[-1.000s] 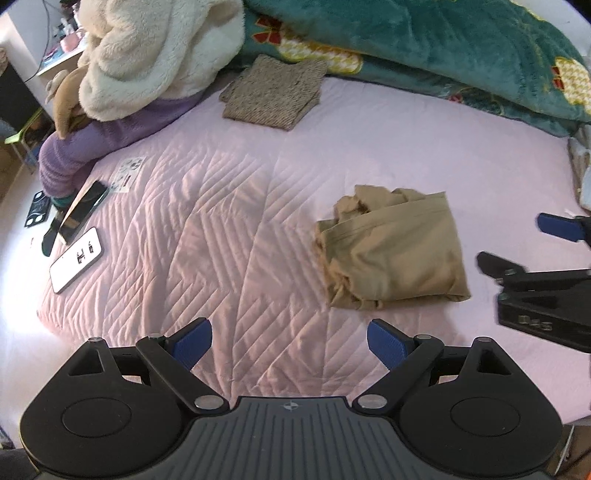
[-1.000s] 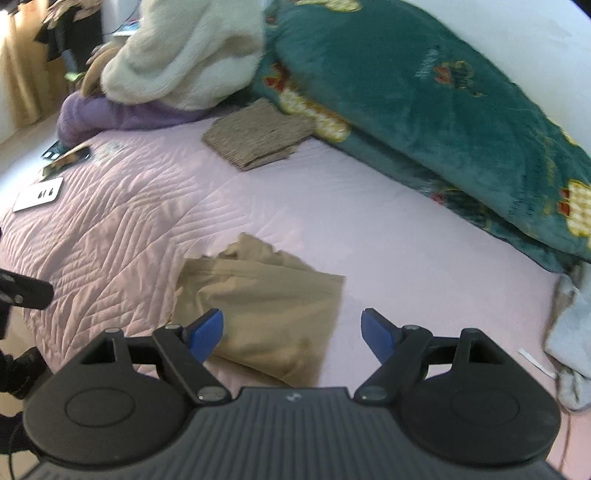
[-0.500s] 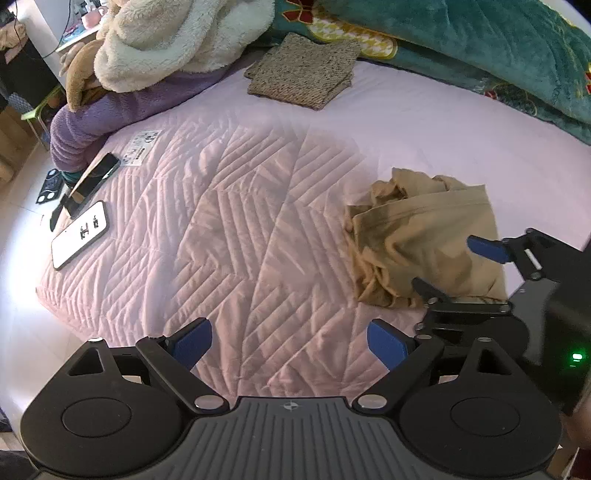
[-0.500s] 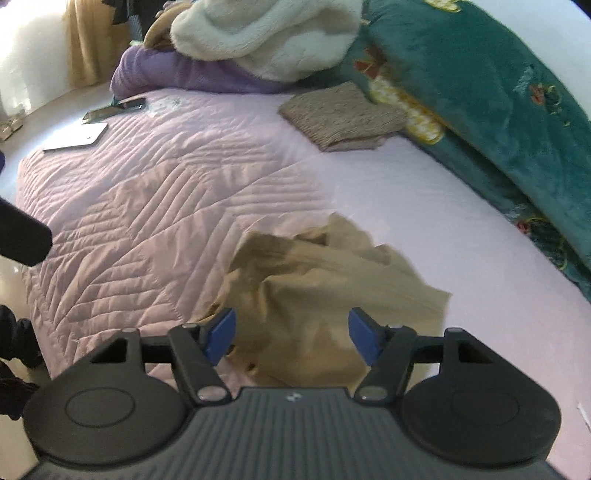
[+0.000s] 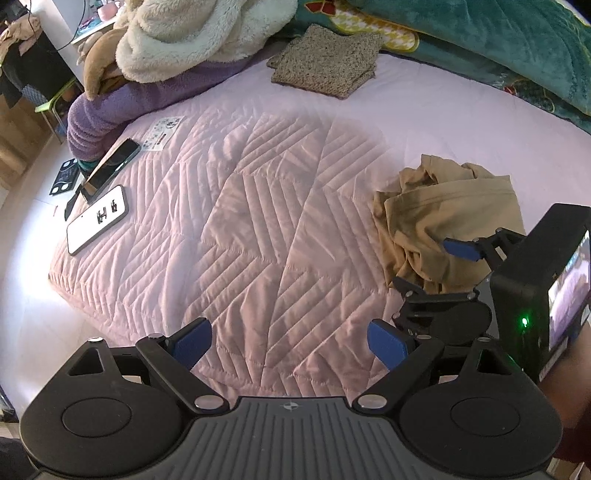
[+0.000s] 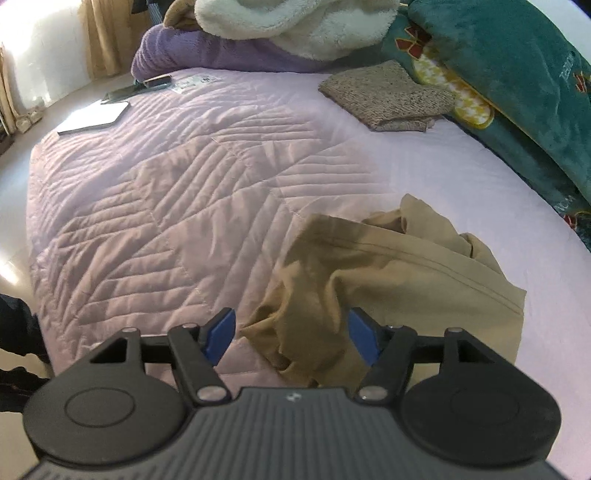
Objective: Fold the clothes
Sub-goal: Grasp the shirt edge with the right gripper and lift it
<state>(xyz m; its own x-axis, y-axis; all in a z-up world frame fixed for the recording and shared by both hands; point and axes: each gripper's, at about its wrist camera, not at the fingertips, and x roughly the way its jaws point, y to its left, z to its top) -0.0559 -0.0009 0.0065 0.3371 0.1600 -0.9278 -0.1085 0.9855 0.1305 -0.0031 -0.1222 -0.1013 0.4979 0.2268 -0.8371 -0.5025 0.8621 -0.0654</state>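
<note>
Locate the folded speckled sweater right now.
The speckled sweater lies folded at the far side of the pink quilt, against the teal blanket, well beyond the crumpled tan garment.

A bedroom in a home is shown. Most of the view is filled by a bed (image 5: 258,229) covered with a pink quilted bedspread (image 6: 166,206). A thick teal blanket (image 5: 498,40) with a flower pattern is heaped along its far side. A fluffy cream garment (image 5: 192,33) and a purple plush one (image 5: 122,110) are piled at one corner, and a folded speckled sweater (image 5: 325,62) is laid near them. Two phones (image 5: 98,218) are left on the bedspread. A curtain (image 6: 99,37) is seen at the window side.
</note>
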